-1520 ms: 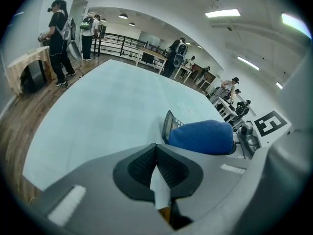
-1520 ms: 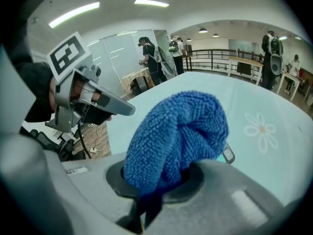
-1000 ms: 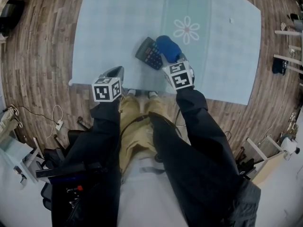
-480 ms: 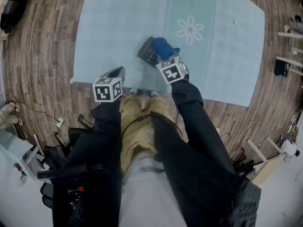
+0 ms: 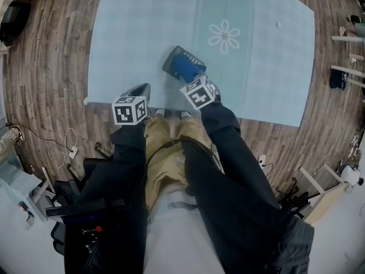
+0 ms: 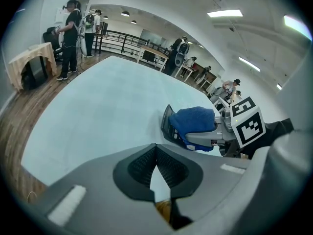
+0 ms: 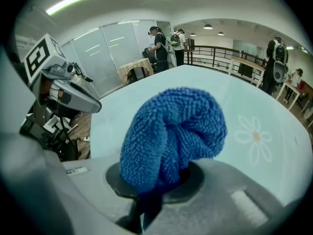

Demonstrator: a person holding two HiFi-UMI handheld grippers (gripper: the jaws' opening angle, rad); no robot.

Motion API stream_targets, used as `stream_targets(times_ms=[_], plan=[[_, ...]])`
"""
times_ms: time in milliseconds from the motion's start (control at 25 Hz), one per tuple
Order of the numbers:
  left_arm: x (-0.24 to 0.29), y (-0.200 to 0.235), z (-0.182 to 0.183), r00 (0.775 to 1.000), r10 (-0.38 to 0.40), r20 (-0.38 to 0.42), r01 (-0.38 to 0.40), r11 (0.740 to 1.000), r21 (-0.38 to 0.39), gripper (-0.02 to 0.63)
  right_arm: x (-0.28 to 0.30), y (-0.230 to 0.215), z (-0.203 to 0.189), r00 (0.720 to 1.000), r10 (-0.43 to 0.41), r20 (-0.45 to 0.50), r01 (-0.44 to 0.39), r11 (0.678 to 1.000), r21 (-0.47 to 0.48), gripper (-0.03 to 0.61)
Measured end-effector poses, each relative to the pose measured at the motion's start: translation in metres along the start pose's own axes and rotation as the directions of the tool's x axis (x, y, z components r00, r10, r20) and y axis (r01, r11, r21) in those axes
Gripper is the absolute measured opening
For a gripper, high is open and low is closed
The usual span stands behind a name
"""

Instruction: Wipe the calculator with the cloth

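The dark calculator (image 5: 174, 59) lies tilted on the pale blue mat (image 5: 131, 33), near its front edge. The blue cloth (image 5: 186, 68) rests on it and covers most of its keys. My right gripper (image 5: 191, 76) is shut on the cloth, which bulges out of its jaws in the right gripper view as the cloth (image 7: 171, 131). My left gripper (image 5: 138, 90) hovers at the mat's front edge, left of the calculator, shut with nothing held. The left gripper view shows the calculator (image 6: 167, 123) edge-on under the cloth (image 6: 195, 120).
A white flower print (image 5: 224, 36) marks the mat behind the calculator. Wooden floor (image 5: 51, 67) surrounds the mat. Cables (image 5: 68, 144) and clutter lie at the left. Several people (image 6: 73, 38) stand beyond the mat's far edge by a wooden stand (image 6: 30, 65).
My right gripper has dragged the cloth left and away across the calculator, so the cloth now covers most of it. The left gripper has stayed put.
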State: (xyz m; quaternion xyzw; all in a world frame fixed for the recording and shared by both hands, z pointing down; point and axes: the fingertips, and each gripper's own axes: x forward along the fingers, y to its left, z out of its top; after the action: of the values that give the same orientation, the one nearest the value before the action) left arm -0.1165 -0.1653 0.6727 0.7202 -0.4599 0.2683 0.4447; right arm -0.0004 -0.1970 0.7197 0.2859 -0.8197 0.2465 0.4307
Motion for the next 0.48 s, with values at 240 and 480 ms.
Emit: stream_targets(times_ms=[240, 480], plan=[[-0.001, -0.005, 0.000, 1.000, -0.005, 0.002, 0.005, 1.000, 0.005, 0.000, 0.001, 0.024, -0.007, 0.999, 0.052, -0.008, -0.052, 0.999, -0.016, 0.058], [-0.006, -0.007, 0.003, 1.000, -0.004, 0.015, 0.004, 1.000, 0.009, 0.000, 0.000, 0.049, -0.018, 0.994, 0.106, -0.022, -0.107, 0.994, -0.022, 0.058]])
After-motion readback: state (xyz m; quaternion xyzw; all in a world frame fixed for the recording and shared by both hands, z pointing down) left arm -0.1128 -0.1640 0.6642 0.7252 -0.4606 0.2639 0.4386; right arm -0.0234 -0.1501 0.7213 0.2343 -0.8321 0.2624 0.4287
